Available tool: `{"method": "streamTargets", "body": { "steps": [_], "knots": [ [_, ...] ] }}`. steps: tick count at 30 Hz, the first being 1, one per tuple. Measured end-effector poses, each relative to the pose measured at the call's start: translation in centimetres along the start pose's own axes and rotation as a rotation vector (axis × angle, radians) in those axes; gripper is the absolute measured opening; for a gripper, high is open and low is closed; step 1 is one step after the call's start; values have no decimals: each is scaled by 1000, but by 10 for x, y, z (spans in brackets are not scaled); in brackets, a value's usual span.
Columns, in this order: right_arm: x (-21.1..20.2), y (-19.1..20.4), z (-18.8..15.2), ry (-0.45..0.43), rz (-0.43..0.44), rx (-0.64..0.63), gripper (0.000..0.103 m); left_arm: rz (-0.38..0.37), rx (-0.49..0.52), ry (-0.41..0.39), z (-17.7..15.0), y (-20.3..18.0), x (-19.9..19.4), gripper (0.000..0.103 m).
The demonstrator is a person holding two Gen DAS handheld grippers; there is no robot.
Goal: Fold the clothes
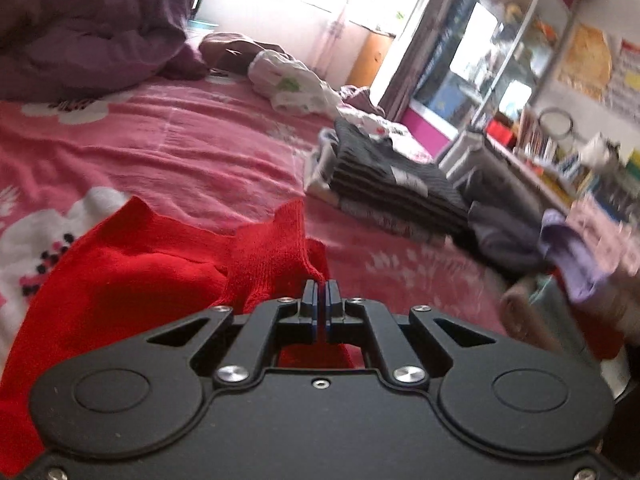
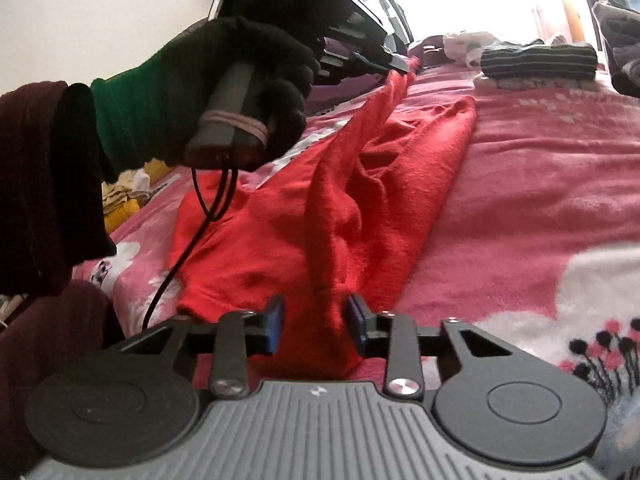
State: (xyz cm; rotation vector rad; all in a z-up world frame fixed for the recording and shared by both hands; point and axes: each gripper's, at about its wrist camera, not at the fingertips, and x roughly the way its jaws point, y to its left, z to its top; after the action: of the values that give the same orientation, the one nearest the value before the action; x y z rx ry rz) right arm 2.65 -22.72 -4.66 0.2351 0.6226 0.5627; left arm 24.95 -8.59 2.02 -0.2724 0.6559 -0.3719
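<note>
Red knit garment [image 2: 360,208] — rumpled; half-lifted

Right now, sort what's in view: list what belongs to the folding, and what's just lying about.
In the job: red garment, left gripper pinching its edge, right gripper open around a fold.

Lying about: striped folded pile, white plastic bag, purple duvet, cluttered shelves.

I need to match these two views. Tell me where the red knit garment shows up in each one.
Left wrist view: red knit garment at lower left, a corner pinched in the shut left gripper.
Right wrist view: centre, a ridge running into the open right gripper.
Shared landmark: folded striped dark clothes.
</note>
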Motion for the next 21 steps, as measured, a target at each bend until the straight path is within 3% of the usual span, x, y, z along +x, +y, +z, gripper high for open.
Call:
{"method": "streamTargets", "body": {
  "steps": [7, 8, 9, 13, 15, 21],
  "knots": [
    [5, 1, 0, 18, -4, -24, 30, 21, 181, 98, -15, -18, 26, 1],
    [5, -1, 0, 20, -2, -12, 30, 24, 208, 113, -17, -21, 30, 3],
    [5, -2, 0, 22, -1, -4, 30, 32, 228, 126, -19, -23, 33, 12],
    [3, -2, 0, 13, 1, 3, 33, 31, 140, 88, -16, -2, 17, 23],
    [-2, -1, 1, 2, 7, 10, 40, 27, 79, 83, -14, 16, 9, 23],
    [-12, -2, 5, -63, -16, 39, 42, -1, -102, 91, -10, 64, -5, 23]
  ]
}}
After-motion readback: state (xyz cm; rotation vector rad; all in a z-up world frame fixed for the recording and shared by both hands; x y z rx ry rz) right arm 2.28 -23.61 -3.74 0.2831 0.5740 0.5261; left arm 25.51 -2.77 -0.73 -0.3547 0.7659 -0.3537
